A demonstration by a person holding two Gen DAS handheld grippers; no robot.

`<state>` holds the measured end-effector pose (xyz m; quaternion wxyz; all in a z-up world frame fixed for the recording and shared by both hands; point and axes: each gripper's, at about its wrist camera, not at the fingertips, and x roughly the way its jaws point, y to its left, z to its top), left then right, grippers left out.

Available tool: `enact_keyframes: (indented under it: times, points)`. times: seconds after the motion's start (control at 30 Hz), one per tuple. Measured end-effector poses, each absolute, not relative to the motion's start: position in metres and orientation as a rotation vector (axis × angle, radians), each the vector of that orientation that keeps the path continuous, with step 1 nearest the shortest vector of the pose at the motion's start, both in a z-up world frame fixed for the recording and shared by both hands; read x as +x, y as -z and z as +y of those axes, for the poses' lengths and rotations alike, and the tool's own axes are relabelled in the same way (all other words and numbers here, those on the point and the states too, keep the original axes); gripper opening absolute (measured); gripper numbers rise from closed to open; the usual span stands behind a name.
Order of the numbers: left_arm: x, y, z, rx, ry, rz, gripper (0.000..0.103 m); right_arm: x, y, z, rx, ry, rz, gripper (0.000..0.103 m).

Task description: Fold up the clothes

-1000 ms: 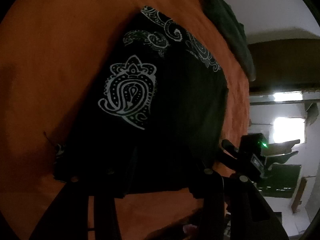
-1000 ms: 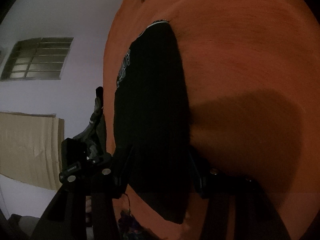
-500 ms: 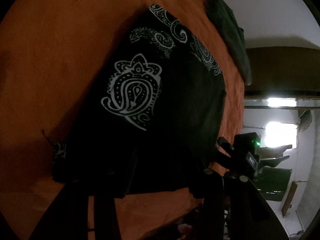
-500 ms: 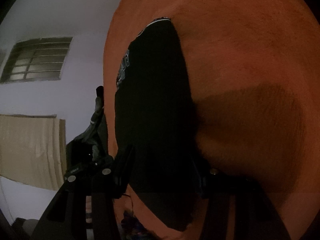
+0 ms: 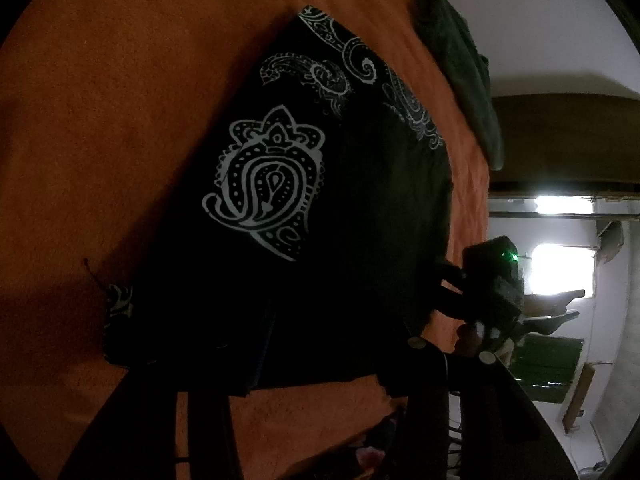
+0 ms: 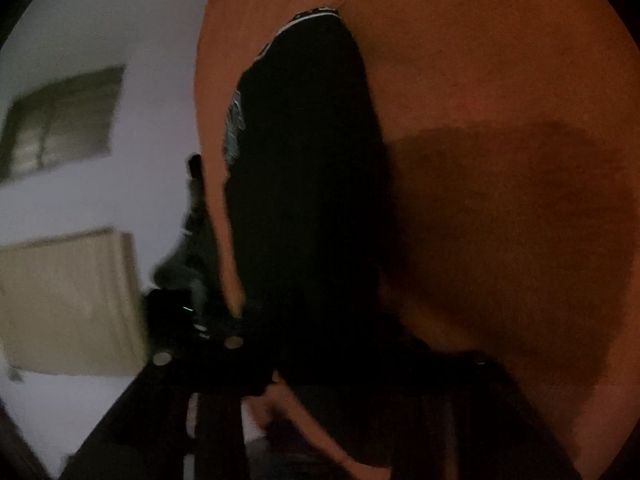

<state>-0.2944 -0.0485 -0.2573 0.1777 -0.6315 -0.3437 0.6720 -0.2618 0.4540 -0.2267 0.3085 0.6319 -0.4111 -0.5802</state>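
Left hand-held gripper (image 5: 324, 364) low at the near edge of the orange surface (image 5: 120, 120), jaws set well apart, near hem of the black garment (image 5: 360, 200) lying between them. Too dark there to tell whether the pads press on the cloth or only straddle it. Right hand-held gripper (image 6: 352, 360) at the same near edge, just beside the left one, pointing along the garment's plain dark side. Jaws narrower than the left pair and just now closing in further, black cloth between them. Picture blurred and dim, so cannot tell whether the cloth is pinched. Garment itself spread flat on the surface, reaching from the near edge in toward the middle, one long side running close to the surface's edge. Large white paisley print (image 5: 268, 184) on its upper face, with smaller white scrollwork nearer its far end. Small patterned scrap of the same cloth poking out at the near corner of the garment, a loose thread beside it. Dark green garment (image 5: 460, 68) in a heap at the far edge of the surface, apart from the black one. Broad shadow across the bare orange beside the black garment in the right wrist view. Beyond the surface, a pale wall (image 6: 140, 20), a barred window (image 6: 64, 116) and a beige panel (image 6: 68, 300) below it.
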Motion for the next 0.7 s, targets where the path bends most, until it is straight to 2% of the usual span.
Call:
enact_keyframes:
  times: [0.07,0.1,0.13,0.37,0.6,0.7]
  points:
    - [-0.294,0.257,-0.048,-1.787,-1.903,-0.968,0.046,-0.265,0.224,0.446,1.674,1.545,-1.03,0.031]
    - [-0.294,0.257,-0.048,-1.787,-1.903,-0.968,0.046,-0.266,0.222,0.442,1.675,1.551,-1.002,0.02]
    - [-0.294,0.257,-0.048,-1.787,-1.9,-0.972,0.046,-0.267,0.222,0.44,1.675,1.549,-0.996,0.016]
    - [-0.295,0.262,-0.05,-1.783,-1.881,-1.003,0.046,-0.271,0.239,0.433,1.665,1.506,-1.035,0.023]
    - [-0.298,0.251,-0.06,-1.805,-1.863,-1.034,0.046,-0.271,0.237,0.42,1.626,1.502,-1.052,0.016]
    - [-0.311,0.224,-0.078,-1.747,-1.945,-0.941,0.046,-0.269,0.234,0.423,1.628,1.519,-1.044,0.016]
